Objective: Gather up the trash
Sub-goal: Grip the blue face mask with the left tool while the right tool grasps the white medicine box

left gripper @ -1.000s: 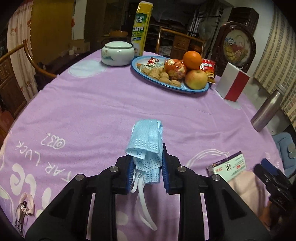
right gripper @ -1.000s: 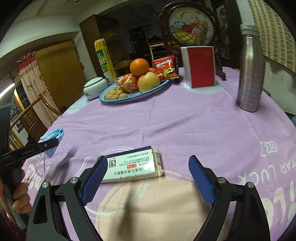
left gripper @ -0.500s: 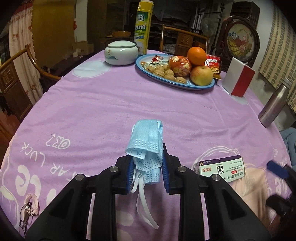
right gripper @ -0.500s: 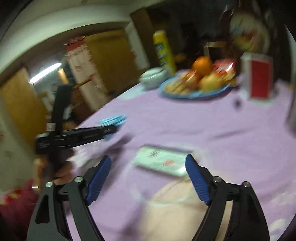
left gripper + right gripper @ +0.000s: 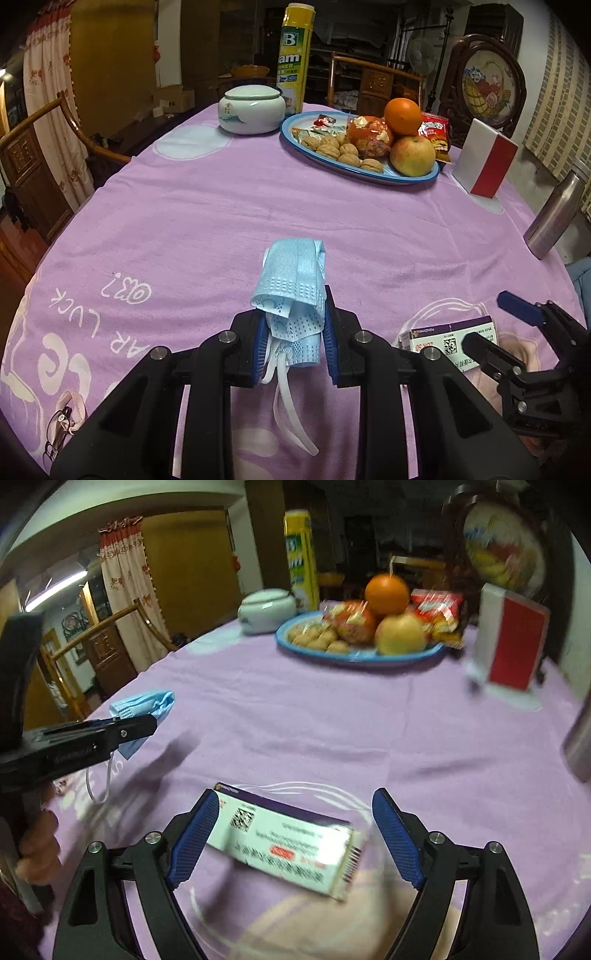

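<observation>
Left gripper [image 5: 293, 343] is clamped on a crumpled blue mask [image 5: 293, 295], its blue pads squeezing the lower folds while the white ear loops hang down between the black arms. From the right wrist view the same mask [image 5: 142, 710] juts out past the gripper's tip above the cloth, and a hand [image 5: 37, 853] grips the handle at the left edge.

Right gripper [image 5: 293, 842] stands wide, its jaws apart on either side of a flat white carton [image 5: 284, 845] with a purple edge, which lies on the cloth. The left pad sits just at the carton's end, though blur makes contact hard to judge; the right pad is clear of it. The carton carries a QR code, a small red label and lines of print too smeared to read. In the left wrist view the carton [image 5: 439, 338] shows what may be "ZOK 50" upside down.

Purple tablecloth [image 5: 221, 221] bears white lettering, reversed from this side, reading roughly "AR LUCK" with a "?" mark. Farther back stand a yellow can [image 5: 295, 55] marked "B" and "am", a white lidded jar [image 5: 253, 109], a blue plate [image 5: 373, 175] with an orange, an apple, walnuts and red snack packets, a red-and-white box [image 5: 485, 162], and a steel bottle [image 5: 554, 214] at the right edge.
</observation>
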A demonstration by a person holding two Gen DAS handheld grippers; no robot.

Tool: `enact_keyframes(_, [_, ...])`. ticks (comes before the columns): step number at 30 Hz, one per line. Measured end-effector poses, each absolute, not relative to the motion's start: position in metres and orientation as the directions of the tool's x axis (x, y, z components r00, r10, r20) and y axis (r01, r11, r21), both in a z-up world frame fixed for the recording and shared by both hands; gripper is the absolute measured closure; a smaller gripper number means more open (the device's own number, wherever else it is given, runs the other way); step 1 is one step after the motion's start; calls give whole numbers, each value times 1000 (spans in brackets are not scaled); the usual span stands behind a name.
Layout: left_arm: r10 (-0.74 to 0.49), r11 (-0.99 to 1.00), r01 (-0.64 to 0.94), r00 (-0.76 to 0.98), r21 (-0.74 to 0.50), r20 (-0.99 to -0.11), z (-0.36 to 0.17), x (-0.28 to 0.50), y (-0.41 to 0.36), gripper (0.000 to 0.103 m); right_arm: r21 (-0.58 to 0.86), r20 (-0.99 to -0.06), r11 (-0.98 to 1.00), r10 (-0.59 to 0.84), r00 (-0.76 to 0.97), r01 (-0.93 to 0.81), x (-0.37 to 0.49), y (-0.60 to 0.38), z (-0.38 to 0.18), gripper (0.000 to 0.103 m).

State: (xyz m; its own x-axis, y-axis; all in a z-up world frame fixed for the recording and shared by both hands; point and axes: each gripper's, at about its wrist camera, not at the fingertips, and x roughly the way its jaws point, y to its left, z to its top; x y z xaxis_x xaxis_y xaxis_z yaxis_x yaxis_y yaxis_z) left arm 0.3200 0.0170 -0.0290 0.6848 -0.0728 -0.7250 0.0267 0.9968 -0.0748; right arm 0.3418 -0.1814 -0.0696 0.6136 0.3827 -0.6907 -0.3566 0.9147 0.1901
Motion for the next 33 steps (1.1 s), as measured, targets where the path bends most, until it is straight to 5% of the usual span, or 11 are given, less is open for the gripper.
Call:
enact_keyframes(6, [-91,993,6,665,-116,-742,-31,324,28,75,414,-704,756,619,347,-507,316,-177,-74,20])
enact_keyframes(9, [-88,993,1,670,-117,-737,-29,323,29,75,279,-693,754,587,419,-595,279,-171,-56,18])
enact_keyframes(15, [-70,995,-10,667,-103,-742,-31,323,27,75,83,-724,871,387,571,-485,282,-151,-67,17])
enact_keyframes(26, [-88,994,5,669,-114,-738,-29,322,25,76,60,-739,885,350,575,-462,289,-133,-76,22])
enact_keyframes(32, [-80,995,10,664,-98,-744,-32,322,22,75,88,-778,894,337,530,-439,300,-132,-85,32])
enact_keyframes(33, [-76,996,11,662,-92,-745,-33,323,21,75,85,-781,894,334,528,-441,300,-132,-86,52])
